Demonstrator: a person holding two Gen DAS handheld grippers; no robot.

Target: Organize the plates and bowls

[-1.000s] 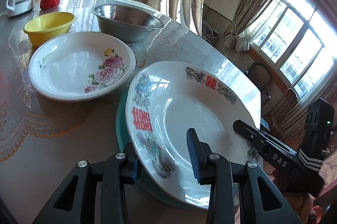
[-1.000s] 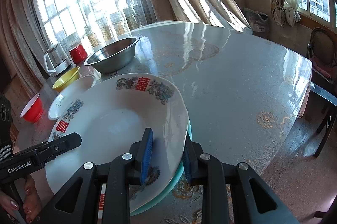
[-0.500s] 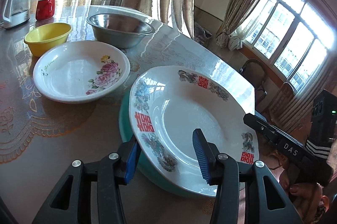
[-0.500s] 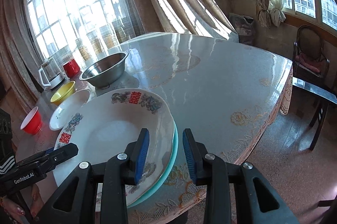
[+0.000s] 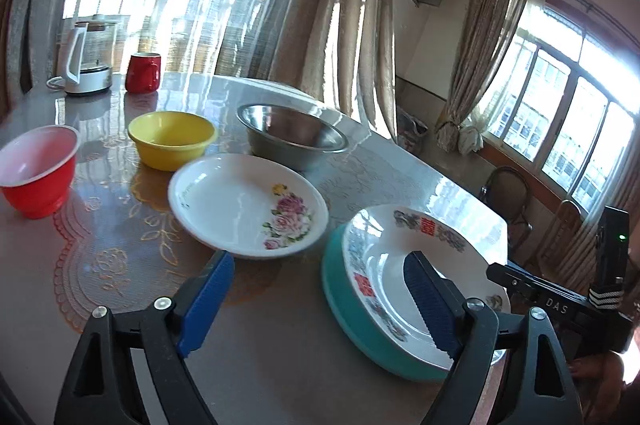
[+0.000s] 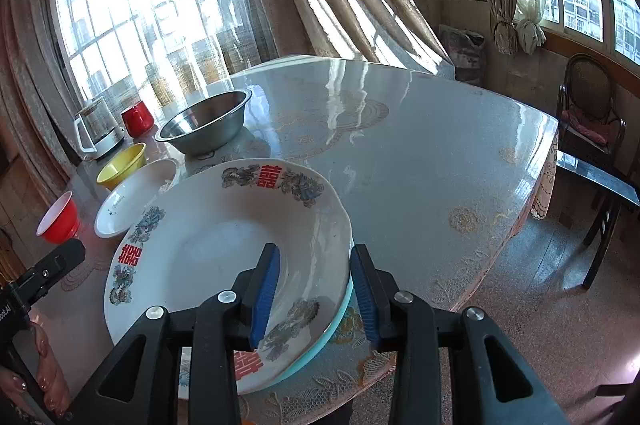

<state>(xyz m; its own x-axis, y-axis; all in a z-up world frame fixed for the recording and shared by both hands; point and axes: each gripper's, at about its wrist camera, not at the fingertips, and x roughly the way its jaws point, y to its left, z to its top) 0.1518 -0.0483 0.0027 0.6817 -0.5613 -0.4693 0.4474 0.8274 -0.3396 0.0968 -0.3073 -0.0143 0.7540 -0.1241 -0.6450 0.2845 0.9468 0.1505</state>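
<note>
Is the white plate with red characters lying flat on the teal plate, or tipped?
Flat, it seems: the white plate with red characters nests evenly on the teal plate, whose rim shows beneath.

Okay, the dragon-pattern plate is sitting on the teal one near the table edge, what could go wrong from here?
1. The stacked white dragon-pattern plate and teal plate sit by the glossy table's edge; a nudge might slide them off.
2. The right gripper has just been opening and straddles both rims; pulling back crookedly could drag the stack.
3. The left gripper, just opened wide, has one finger over the plate; it may clip the rim or the rose-painted white plate.
</note>
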